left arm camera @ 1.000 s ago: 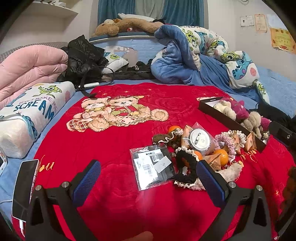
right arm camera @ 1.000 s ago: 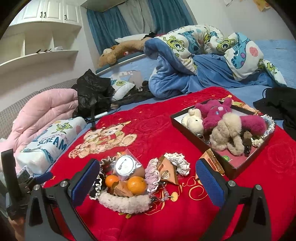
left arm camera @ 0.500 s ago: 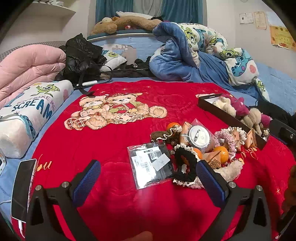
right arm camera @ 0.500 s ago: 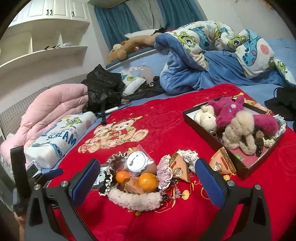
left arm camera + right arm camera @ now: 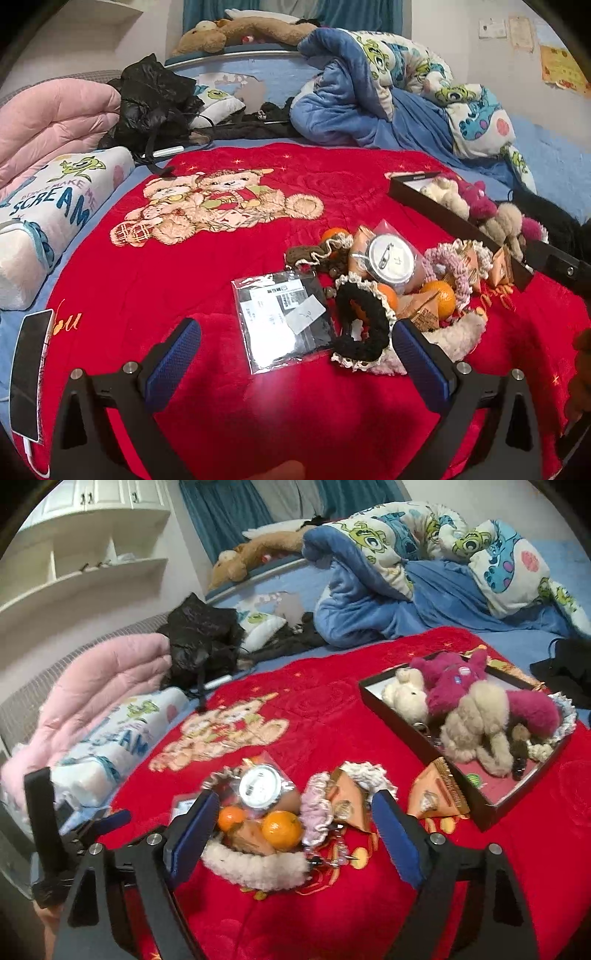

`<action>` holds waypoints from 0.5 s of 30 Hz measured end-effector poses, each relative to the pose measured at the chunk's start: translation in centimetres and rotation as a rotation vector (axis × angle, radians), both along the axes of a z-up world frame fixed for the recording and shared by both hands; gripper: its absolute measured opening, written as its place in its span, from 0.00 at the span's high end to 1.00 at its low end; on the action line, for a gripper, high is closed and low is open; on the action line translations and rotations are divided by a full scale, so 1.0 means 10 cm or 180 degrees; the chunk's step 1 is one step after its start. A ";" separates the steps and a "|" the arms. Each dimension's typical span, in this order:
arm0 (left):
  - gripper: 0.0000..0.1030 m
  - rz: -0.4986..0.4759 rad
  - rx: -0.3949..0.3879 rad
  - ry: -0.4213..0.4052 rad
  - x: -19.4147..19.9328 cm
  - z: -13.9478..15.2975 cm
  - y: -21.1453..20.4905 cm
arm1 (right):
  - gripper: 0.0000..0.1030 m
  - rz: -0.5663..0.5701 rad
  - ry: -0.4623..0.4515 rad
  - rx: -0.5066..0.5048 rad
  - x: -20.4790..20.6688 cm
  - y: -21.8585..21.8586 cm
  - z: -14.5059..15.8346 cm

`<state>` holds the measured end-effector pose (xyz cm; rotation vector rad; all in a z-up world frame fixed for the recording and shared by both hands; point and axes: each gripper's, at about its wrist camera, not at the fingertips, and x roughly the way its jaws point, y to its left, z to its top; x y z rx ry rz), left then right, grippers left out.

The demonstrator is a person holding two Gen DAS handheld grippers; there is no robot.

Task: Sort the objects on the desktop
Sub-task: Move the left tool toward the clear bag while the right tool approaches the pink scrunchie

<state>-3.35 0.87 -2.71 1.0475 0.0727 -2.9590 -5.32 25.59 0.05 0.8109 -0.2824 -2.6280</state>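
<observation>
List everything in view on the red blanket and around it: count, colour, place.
red blanket: 1, red with bear print, under everything
tangerines: 2 in right view, orange, in the pile
scrunchies: several, black, pink, brown, white, in the pile
round tin in bag: 1, silver, on top of pile
clear packet: 1, black contents, left of pile
triangular packets: several, orange, between pile and box
box: 1, dark, right, holds plush toys
phone: 1, black, blanket's left edge
left gripper: open, above packet
right gripper: jaws closing, around the pile, pads not yet pressing
</observation>
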 end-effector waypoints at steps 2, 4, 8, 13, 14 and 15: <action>0.00 0.0004 -0.0001 -0.0021 -0.03 -0.02 0.01 | 0.18 0.0027 -0.0040 0.0037 -0.02 -0.01 -0.03; 0.00 -0.0061 0.0082 -0.0070 -0.09 -0.02 0.02 | 0.18 0.0044 -0.0083 -0.0021 -0.05 0.00 -0.06; 0.00 -0.0141 0.0060 -0.0088 -0.19 -0.04 0.09 | 0.28 0.0075 -0.0201 -0.0175 -0.15 0.04 -0.12; 0.00 -0.0151 0.0001 -0.0181 -0.31 -0.11 0.14 | 0.36 0.0180 -0.0215 -0.0213 -0.21 -0.01 -0.13; 0.00 -0.0153 -0.0003 -0.0198 -0.32 -0.12 0.14 | 0.36 0.0203 -0.0226 -0.0212 -0.22 -0.04 -0.14; 0.00 -0.0158 -0.0012 -0.0220 -0.33 -0.14 0.14 | 0.36 0.0221 -0.0246 -0.0207 -0.24 -0.06 -0.15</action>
